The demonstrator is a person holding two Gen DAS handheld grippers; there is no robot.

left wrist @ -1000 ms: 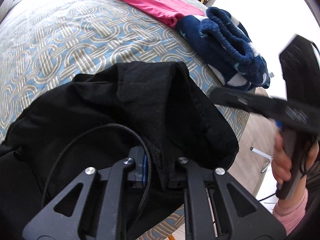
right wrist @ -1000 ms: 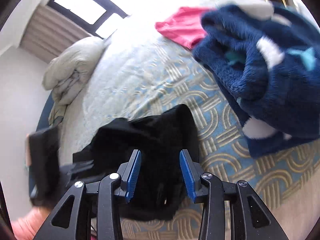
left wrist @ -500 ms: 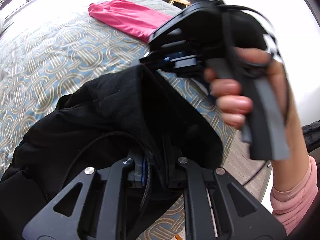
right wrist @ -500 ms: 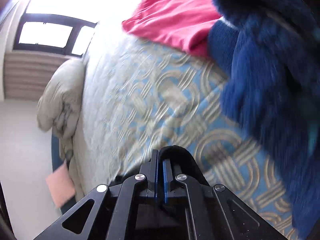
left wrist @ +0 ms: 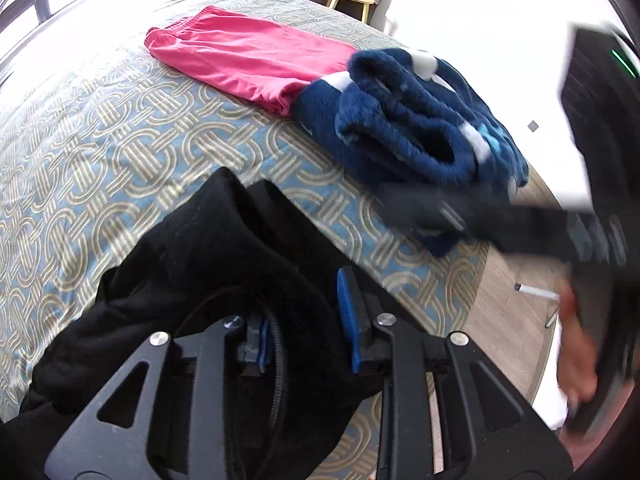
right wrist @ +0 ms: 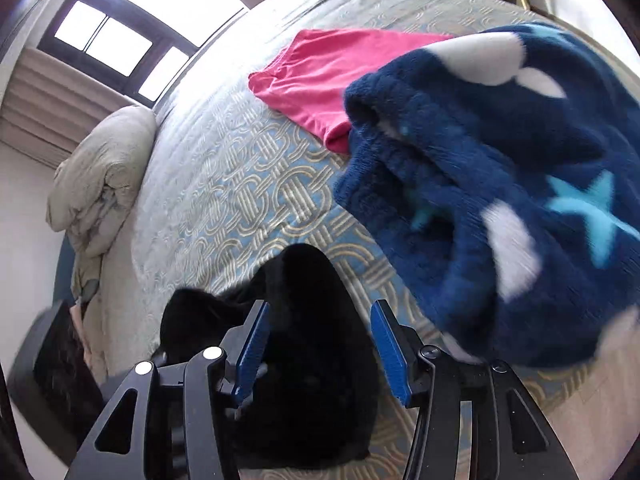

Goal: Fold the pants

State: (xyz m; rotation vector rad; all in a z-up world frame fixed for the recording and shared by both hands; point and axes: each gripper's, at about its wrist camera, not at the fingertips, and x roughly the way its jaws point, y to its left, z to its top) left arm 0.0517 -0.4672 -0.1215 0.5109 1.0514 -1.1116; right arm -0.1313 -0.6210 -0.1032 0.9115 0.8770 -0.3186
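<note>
Black pants (left wrist: 224,264) lie bunched on the patterned bed cover (left wrist: 100,128), near the bed's edge. Left hand-held gripper (left wrist: 308,320): jaws parted, blue pads visible, black fabric and a black cable between them; whether a pad touches the fabric cannot be told. Right hand-held gripper (right wrist: 320,344): jaws spread wide, positioned above the pants (right wrist: 304,312), nothing clamped. In the left wrist view the right unit appears blurred at the right edge. A dark blue fleece garment (left wrist: 416,128) lies well apart from the pants, overlapping a folded pink garment (left wrist: 248,60). A crumpled grey duvet (right wrist: 100,172) rests at the bed's far side.
</note>
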